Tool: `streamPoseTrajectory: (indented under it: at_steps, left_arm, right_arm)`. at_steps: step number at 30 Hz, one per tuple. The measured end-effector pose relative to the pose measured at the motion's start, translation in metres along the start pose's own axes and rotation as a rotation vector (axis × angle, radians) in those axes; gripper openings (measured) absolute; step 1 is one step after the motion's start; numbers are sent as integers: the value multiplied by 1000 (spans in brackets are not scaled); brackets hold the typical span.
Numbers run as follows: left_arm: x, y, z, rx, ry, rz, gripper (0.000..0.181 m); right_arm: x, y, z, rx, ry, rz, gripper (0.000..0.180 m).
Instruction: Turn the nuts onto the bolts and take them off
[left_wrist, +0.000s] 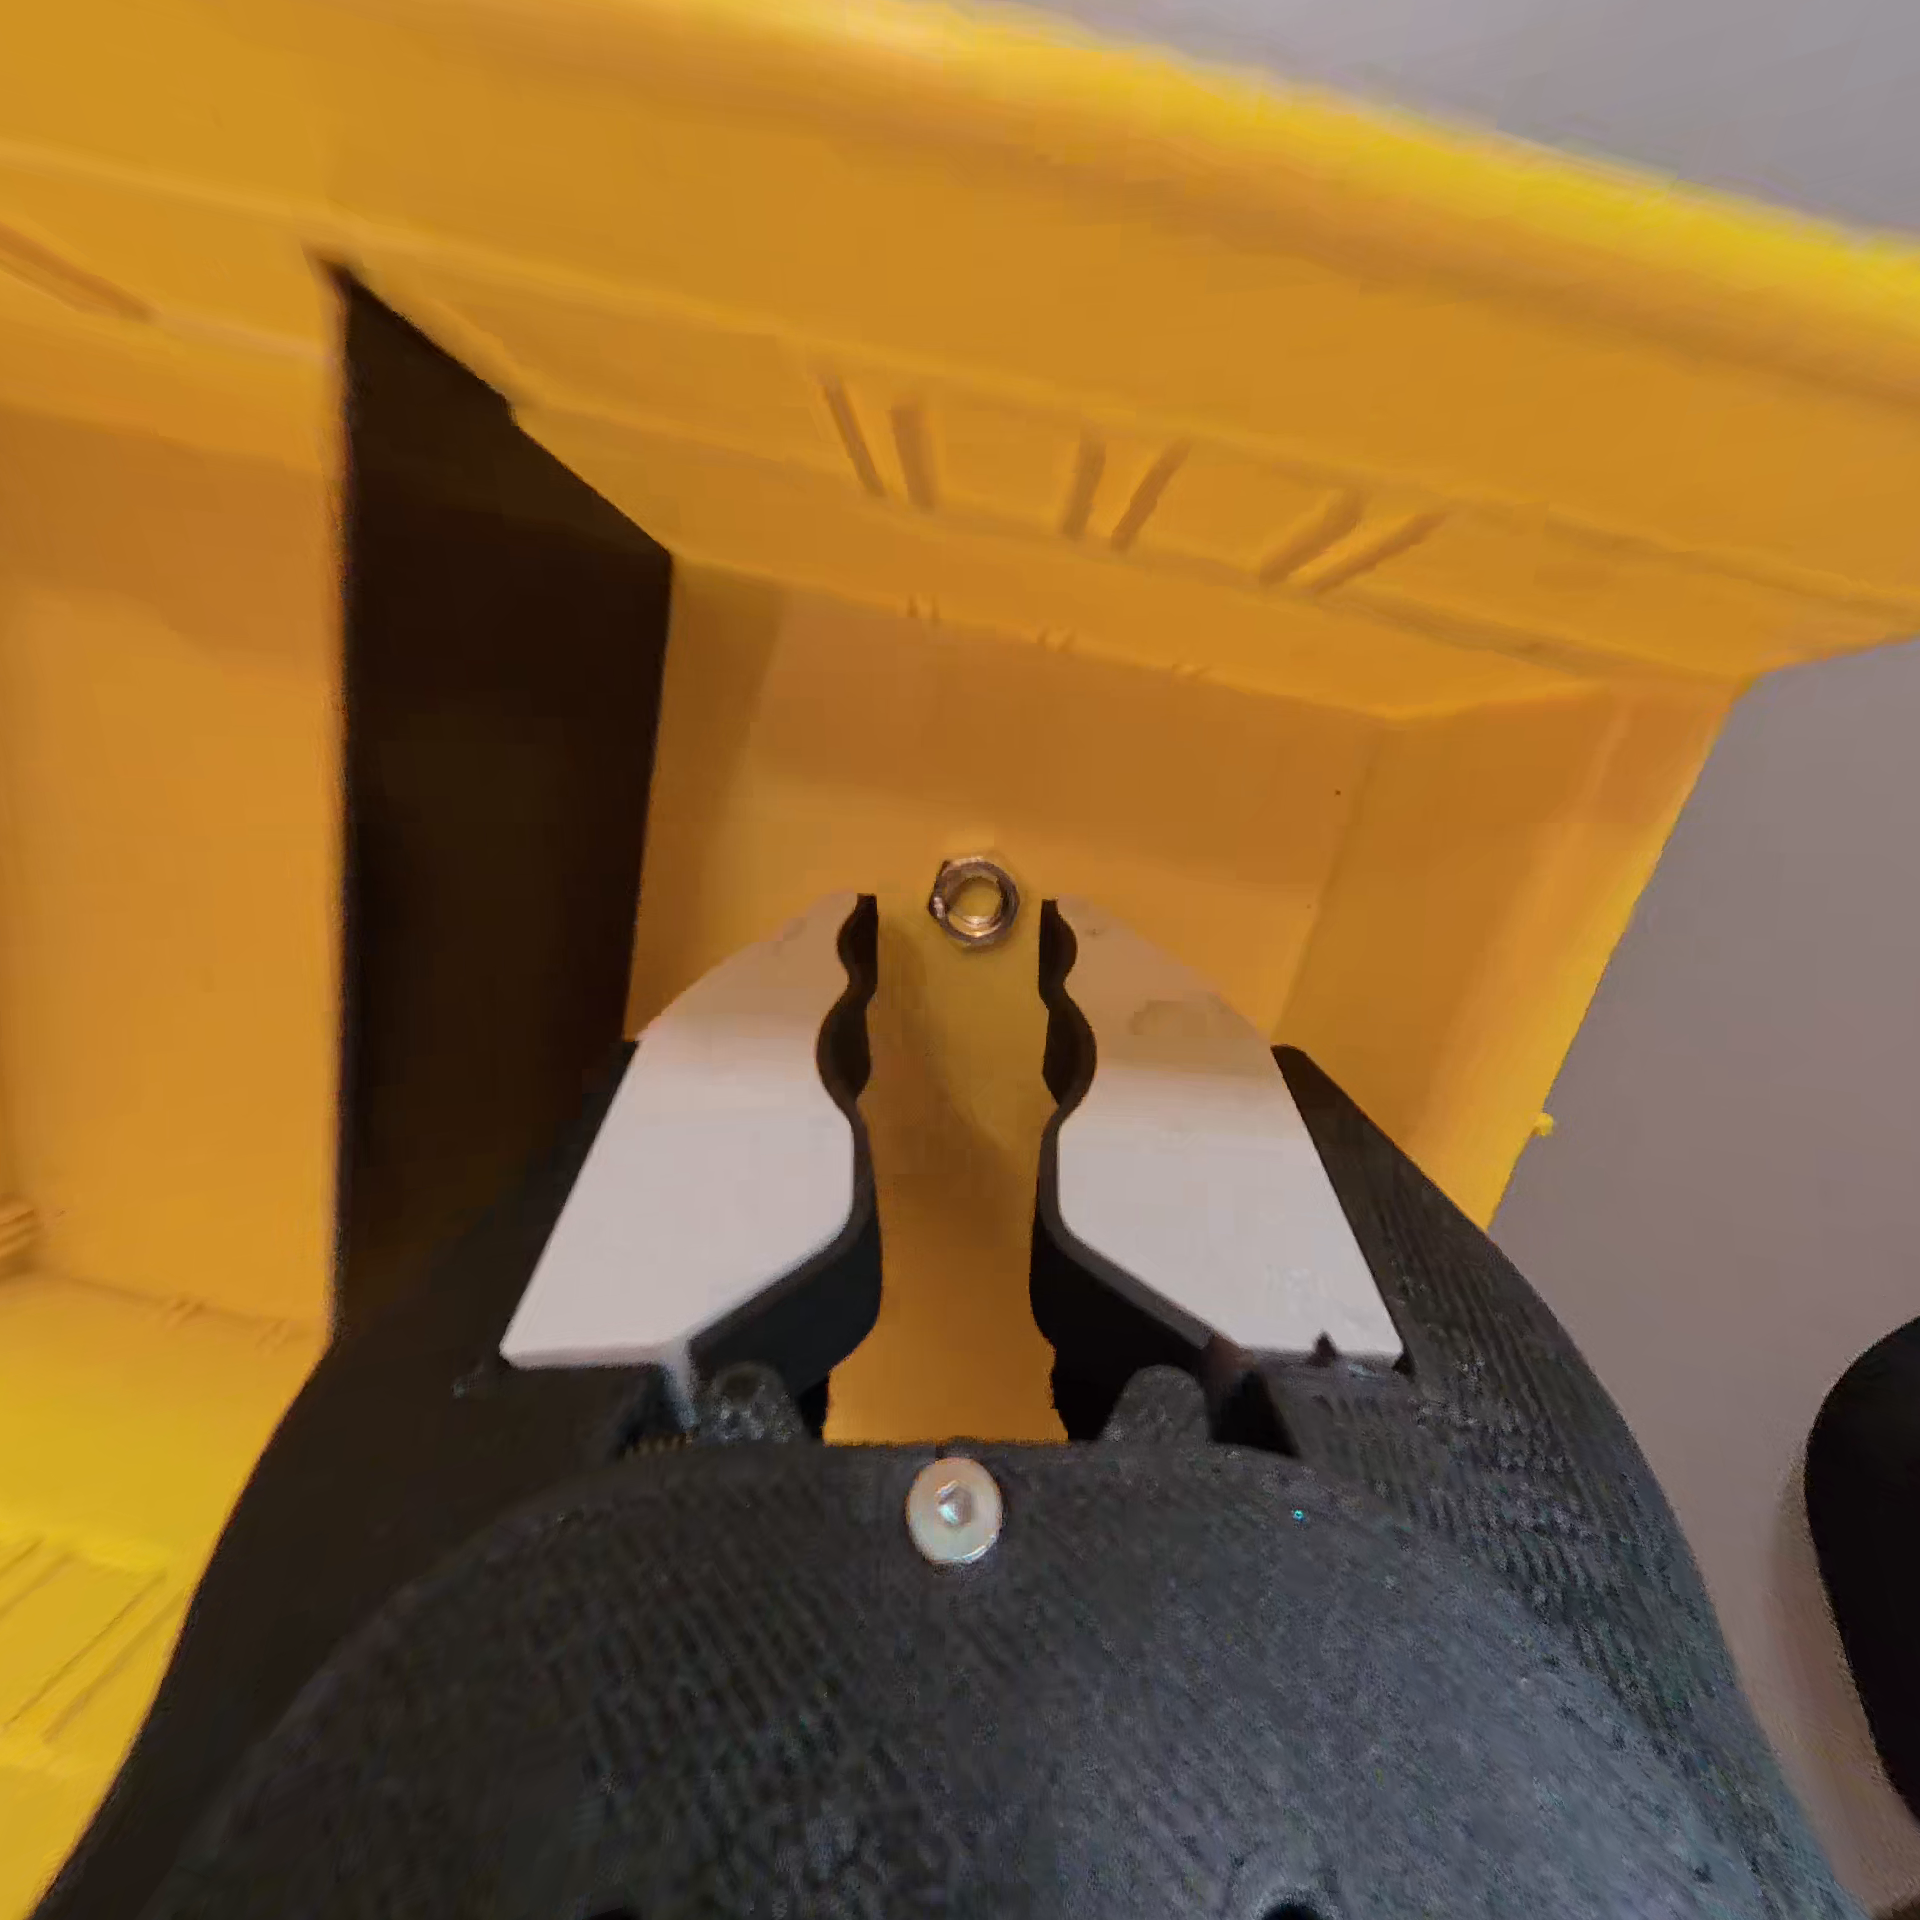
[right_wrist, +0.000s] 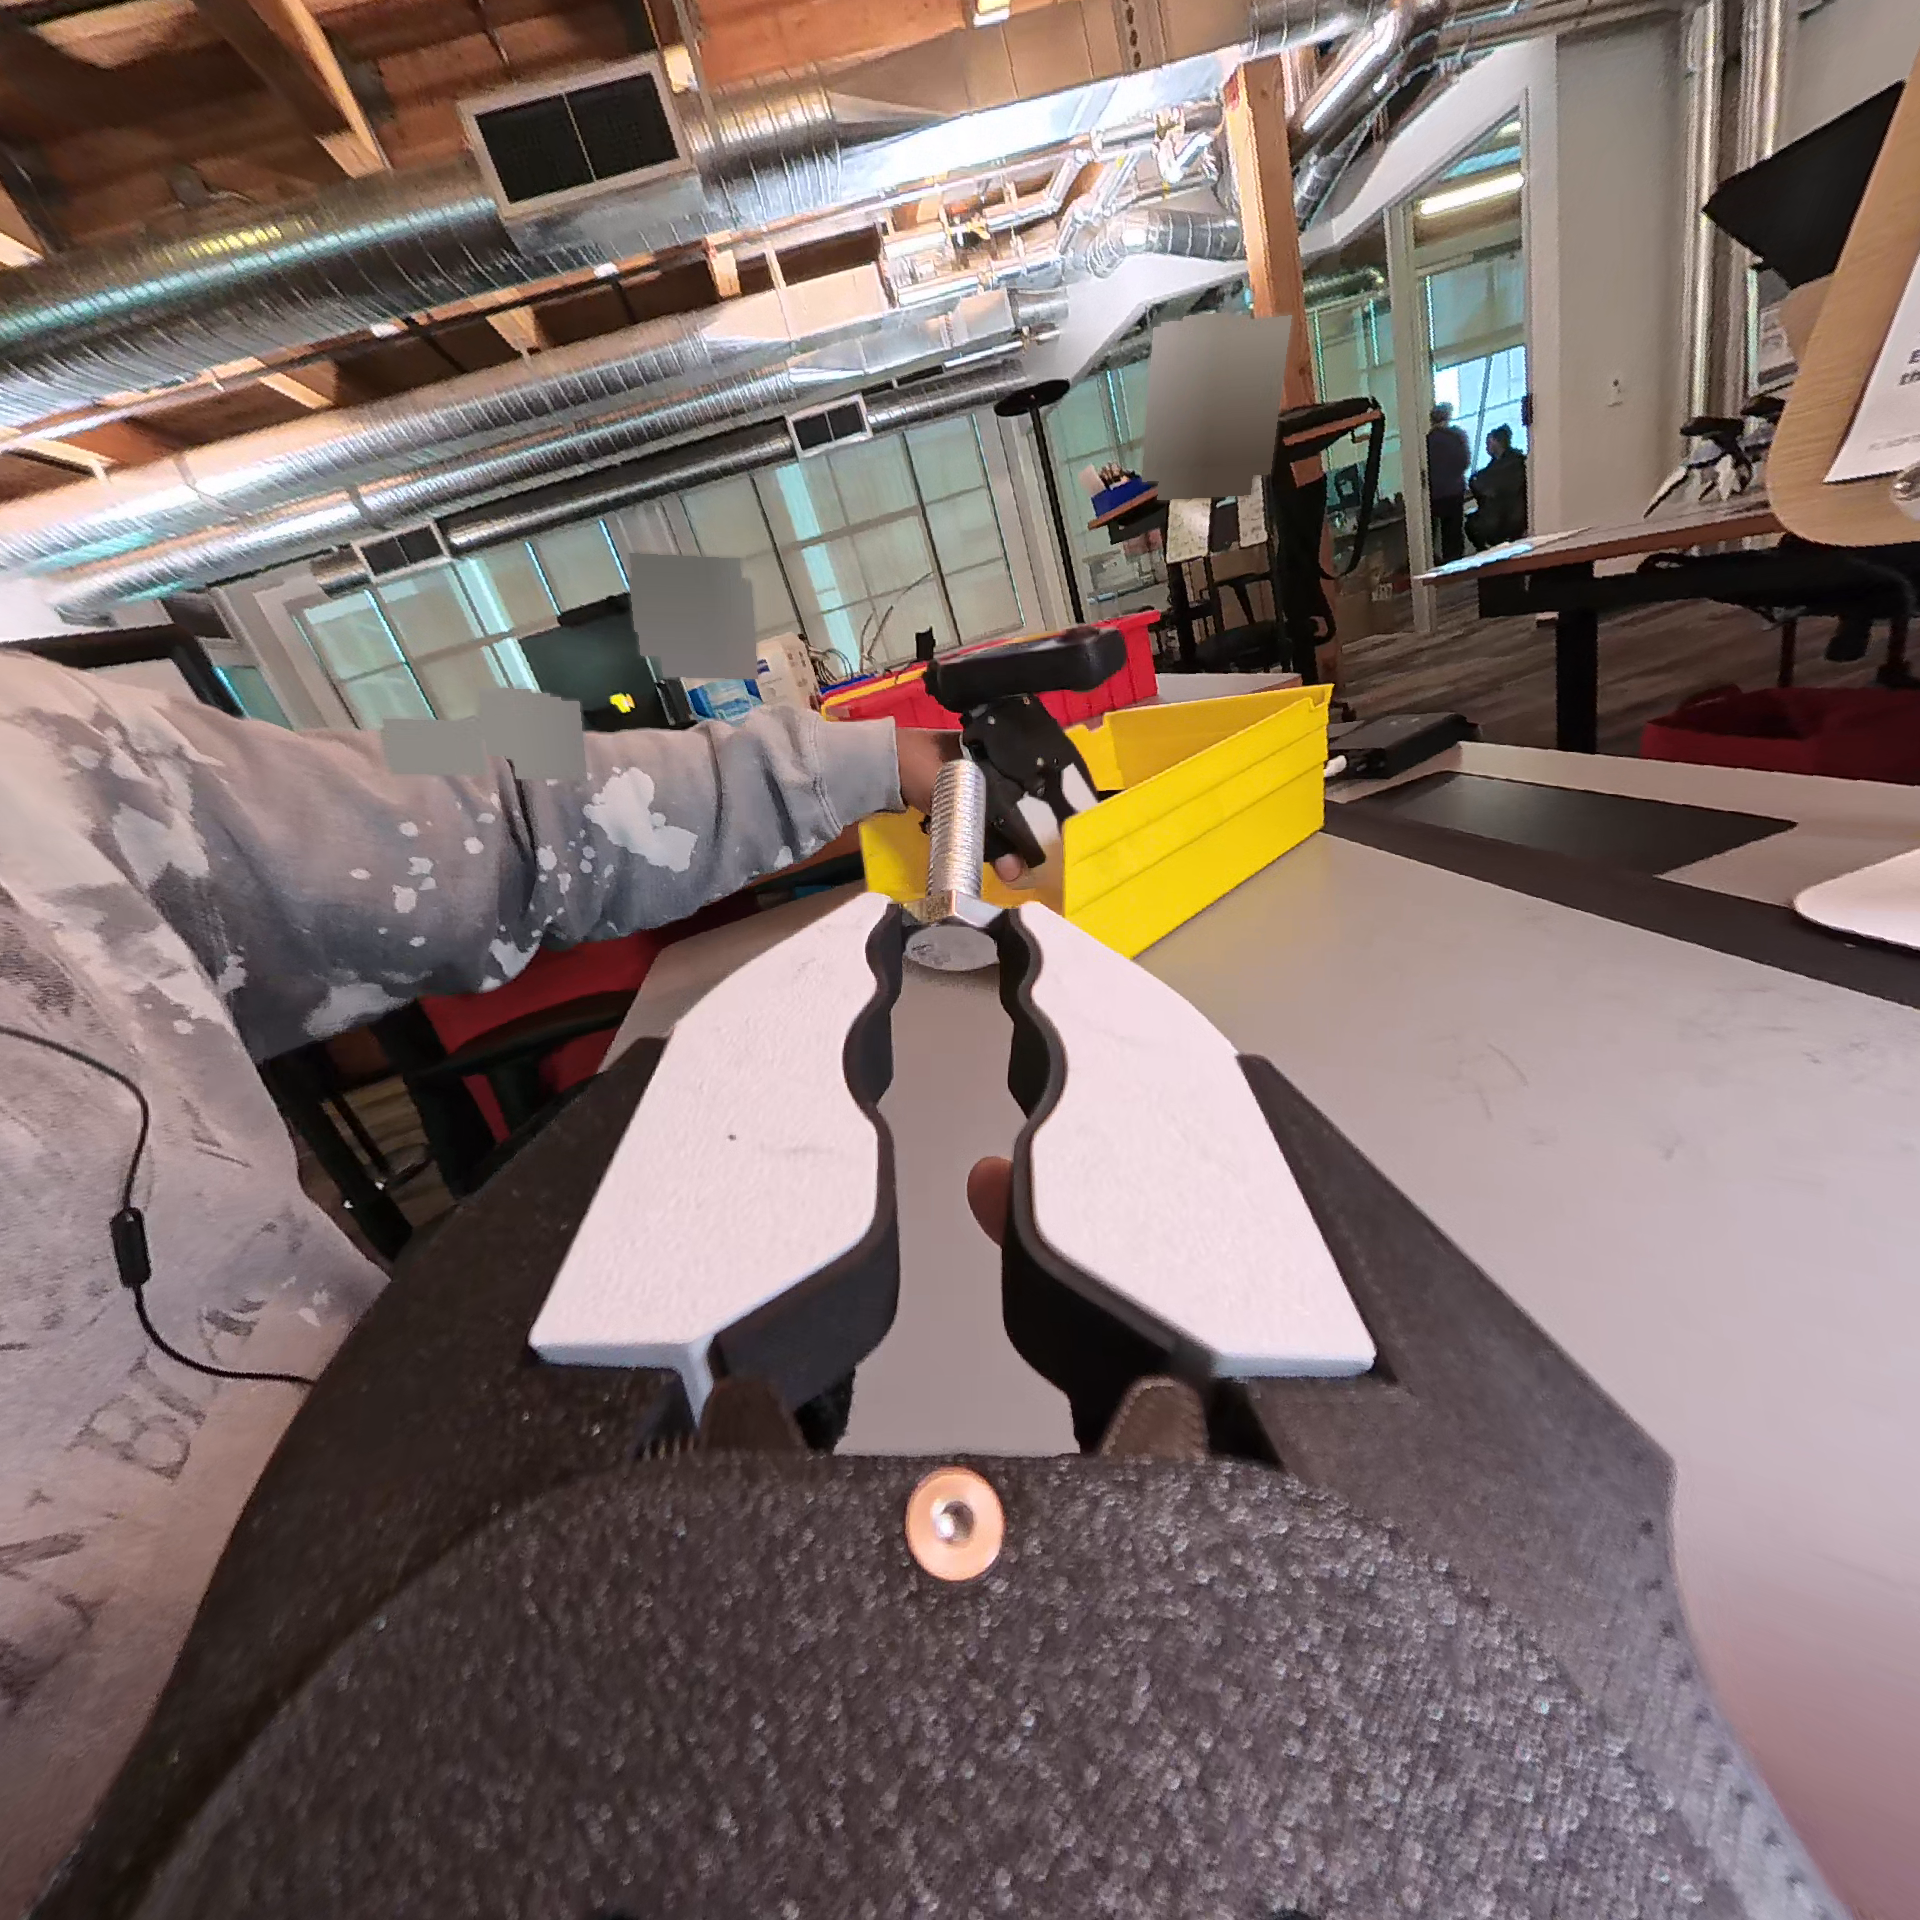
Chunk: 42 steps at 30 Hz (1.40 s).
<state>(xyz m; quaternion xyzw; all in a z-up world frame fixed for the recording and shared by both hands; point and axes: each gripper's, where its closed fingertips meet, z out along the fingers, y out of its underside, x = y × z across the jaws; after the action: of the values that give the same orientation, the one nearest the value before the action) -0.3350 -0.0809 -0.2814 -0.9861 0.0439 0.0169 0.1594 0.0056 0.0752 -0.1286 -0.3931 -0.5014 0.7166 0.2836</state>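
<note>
In the left wrist view my left gripper (left_wrist: 956, 914) is open inside a yellow bin (left_wrist: 1039, 312). A small silver nut (left_wrist: 972, 910) lies on the bin floor right between the fingertips, with a gap on each side. In the right wrist view my right gripper (right_wrist: 949, 928) is shut on the hex head of a large silver bolt (right_wrist: 957, 821), whose threaded shank points up. Beyond it the left gripper (right_wrist: 1023, 790), held by a hand, dips into the yellow bin (right_wrist: 1195, 842).
A black divider (left_wrist: 499, 779) stands in the bin to the left of my left gripper. The bin sits on a grey table (right_wrist: 1455, 1143) with a black mat (right_wrist: 1579, 821) and a white object (right_wrist: 1860, 904) at the right. Red bins (right_wrist: 1039, 655) stand behind. A grey sleeve (right_wrist: 520, 852) reaches across at left. There is about 40 cm between the tips of the two grippers.
</note>
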Motion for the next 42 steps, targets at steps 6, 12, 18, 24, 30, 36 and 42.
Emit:
streamPoseTrajectory:
  at_steps: [6,12,18,24,30,36,42]
  left_arm:
    - [64,-101,-98,571,33,79,26]
    - [242,-170,-131,928,527,245,25]
    - [326,-197,-132,1039,793,349,19]
    - [332,-203,-131,1015,790,388,11]
    - [323,-204,-105,865,610,393,11]
    - [321,-199,-91,749,539,429,11]
    - [329,-187,-87,670,573,514,11]
  right_arm:
    - [-11,-9,1,81,-69,37,18]
    - [-30,-9,11,135,-144,63,18]
    - [-42,-1,18,115,-153,11,18]
    - [-37,7,20,56,-103,-56,18]
    - [-13,29,21,-142,77,-261,19]
    - [-6,46,23,-284,151,-415,20]
    - [-17,59,26,-303,58,-382,20]
